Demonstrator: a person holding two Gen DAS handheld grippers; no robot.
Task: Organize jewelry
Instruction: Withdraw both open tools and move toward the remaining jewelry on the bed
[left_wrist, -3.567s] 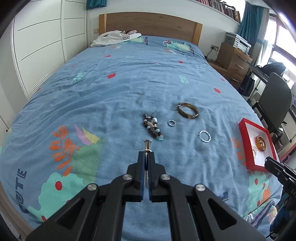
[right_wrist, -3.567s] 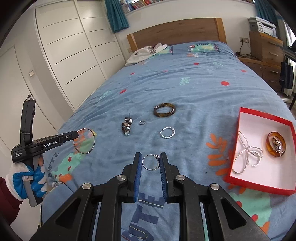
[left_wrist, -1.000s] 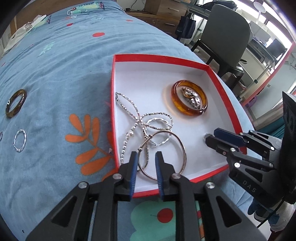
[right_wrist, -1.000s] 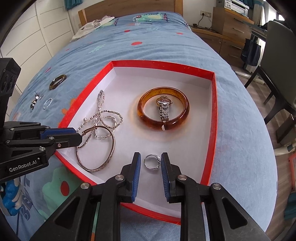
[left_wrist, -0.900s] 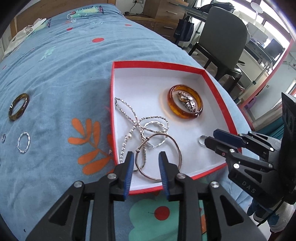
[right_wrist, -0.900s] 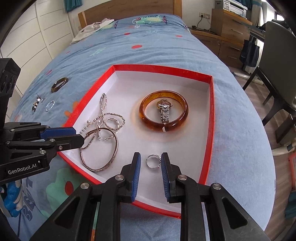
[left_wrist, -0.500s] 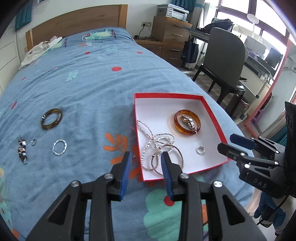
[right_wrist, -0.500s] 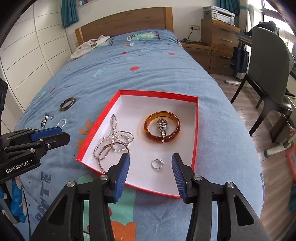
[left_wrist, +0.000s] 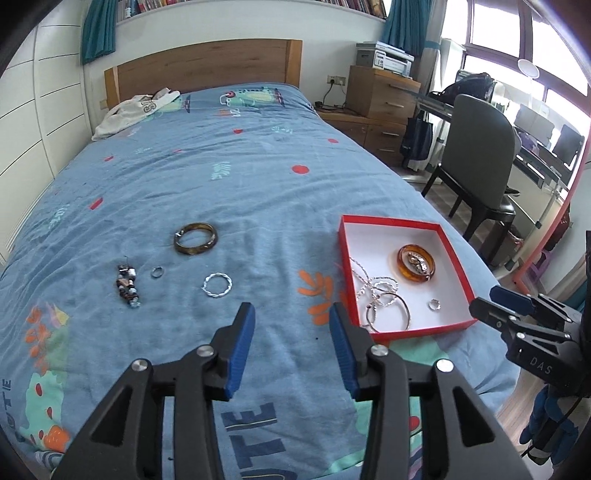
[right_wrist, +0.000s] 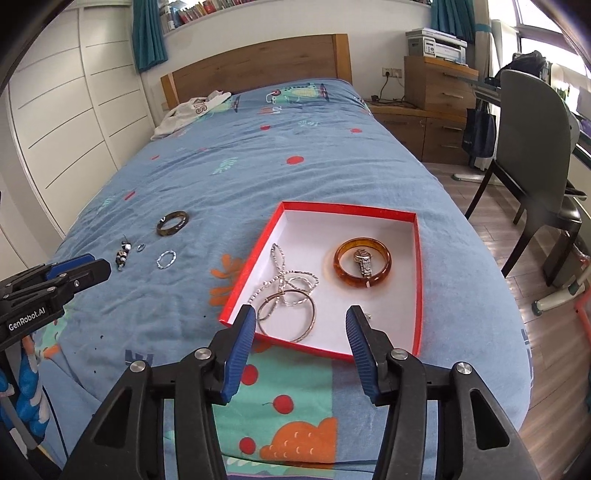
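A red box on the blue bed holds an amber bangle with a watch inside it, a silver chain, a thin hoop bangle and a small ring. On the bedspread lie a brown bangle, a twisted silver ring, a small ring and a beaded piece. My left gripper is open and empty above the bedspread, left of the box. My right gripper is open and empty over the box's near edge.
A white garment lies near the wooden headboard. A chair and wooden drawers stand to the right of the bed. White wardrobe doors line the left side.
Both grippers let go of their pieces in the box, the hoop bangle and the small ring. Both have opened wide and pulled back and up from the box.
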